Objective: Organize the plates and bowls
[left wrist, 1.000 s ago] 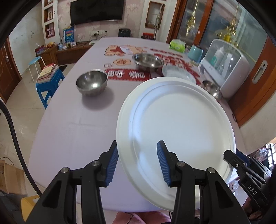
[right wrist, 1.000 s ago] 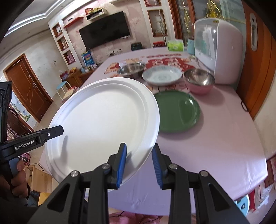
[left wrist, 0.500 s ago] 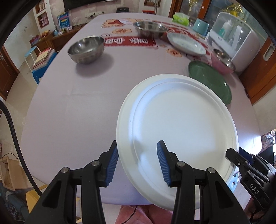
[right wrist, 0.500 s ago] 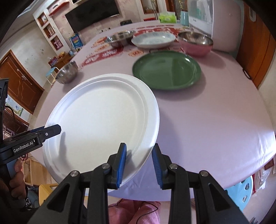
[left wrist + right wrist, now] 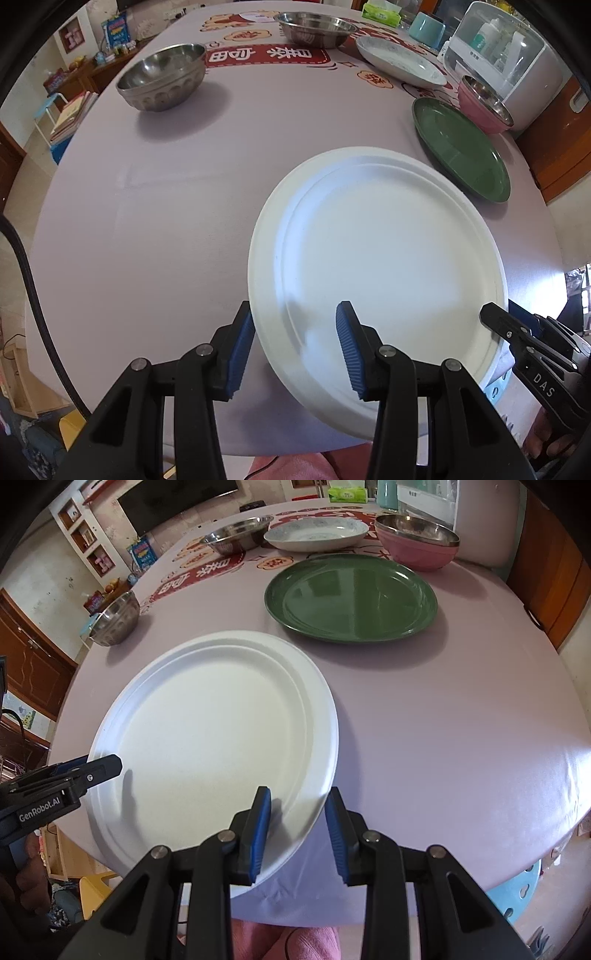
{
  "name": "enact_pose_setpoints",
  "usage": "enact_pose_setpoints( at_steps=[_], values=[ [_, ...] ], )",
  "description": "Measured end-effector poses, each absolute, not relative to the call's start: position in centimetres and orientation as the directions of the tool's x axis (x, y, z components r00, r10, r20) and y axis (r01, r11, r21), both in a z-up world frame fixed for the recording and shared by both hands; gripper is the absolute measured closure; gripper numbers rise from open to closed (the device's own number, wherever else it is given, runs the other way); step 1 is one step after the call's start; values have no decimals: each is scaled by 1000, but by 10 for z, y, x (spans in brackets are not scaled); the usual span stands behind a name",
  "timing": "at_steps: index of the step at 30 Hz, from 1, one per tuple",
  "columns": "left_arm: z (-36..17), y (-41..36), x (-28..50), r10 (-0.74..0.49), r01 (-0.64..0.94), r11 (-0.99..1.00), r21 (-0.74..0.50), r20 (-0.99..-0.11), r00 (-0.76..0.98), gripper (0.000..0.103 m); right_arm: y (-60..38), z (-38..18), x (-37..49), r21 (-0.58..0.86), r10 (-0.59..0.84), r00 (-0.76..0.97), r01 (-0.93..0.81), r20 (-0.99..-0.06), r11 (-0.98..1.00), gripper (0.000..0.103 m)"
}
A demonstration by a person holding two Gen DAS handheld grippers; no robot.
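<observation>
A large white plate (image 5: 380, 266) (image 5: 221, 731) hangs just above the near end of the purple table (image 5: 147, 221), held from both sides. My left gripper (image 5: 295, 347) is shut on its left rim, one blue pad above the rim and one below. My right gripper (image 5: 297, 827) is shut on the right rim in the same way. A green plate (image 5: 461, 151) (image 5: 351, 594) lies flat just beyond the white one, to the right. Behind it stands a pink bowl (image 5: 484, 107) (image 5: 417, 542). A steel bowl (image 5: 162, 81) (image 5: 116, 618) sits at the far left.
A shallow steel bowl (image 5: 317, 29) and a patterned white dish (image 5: 400, 61) stand at the back of the table. A white cabinet (image 5: 506, 55) sits at the right edge. A tissue box (image 5: 347, 494) is at the far end. A light blue stool (image 5: 517, 890) stands below the table's near right corner.
Both grippers have come down with the white plate and tipped further downward. The plate now sits low over the table's near end, and the green plate has come into the left wrist view.
</observation>
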State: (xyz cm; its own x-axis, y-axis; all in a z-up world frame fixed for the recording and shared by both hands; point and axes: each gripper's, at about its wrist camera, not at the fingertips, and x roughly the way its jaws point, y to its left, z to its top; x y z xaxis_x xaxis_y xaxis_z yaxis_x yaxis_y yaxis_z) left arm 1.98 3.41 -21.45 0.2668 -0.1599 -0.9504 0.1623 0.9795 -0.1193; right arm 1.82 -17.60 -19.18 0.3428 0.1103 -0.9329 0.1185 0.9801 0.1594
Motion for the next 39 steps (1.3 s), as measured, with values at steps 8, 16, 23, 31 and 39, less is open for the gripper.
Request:
enact_pose_setpoints(
  at_steps=[8,16,23,31,39],
  values=[
    [-218,49,27,-203,161,972,-171,-955,215,60,-181,-194,20,136,75,310,181,-948,974,71],
    [-199,62,41,-230,182,965,-188,-942,243,47,-187,-187,17,120,40,310,243,-950,963,63],
    [-166,60,57,-268,216,954,-208,-915,302,31,-201,-165,17,104,-4,360,281,-933,954,56],
    [-123,42,63,-337,293,926,-239,-875,349,22,-222,-133,27,101,-26,423,275,-906,956,49],
    [-92,13,55,-319,310,929,-201,-859,401,22,-245,-102,53,99,-12,488,202,-872,974,38]
  ],
)
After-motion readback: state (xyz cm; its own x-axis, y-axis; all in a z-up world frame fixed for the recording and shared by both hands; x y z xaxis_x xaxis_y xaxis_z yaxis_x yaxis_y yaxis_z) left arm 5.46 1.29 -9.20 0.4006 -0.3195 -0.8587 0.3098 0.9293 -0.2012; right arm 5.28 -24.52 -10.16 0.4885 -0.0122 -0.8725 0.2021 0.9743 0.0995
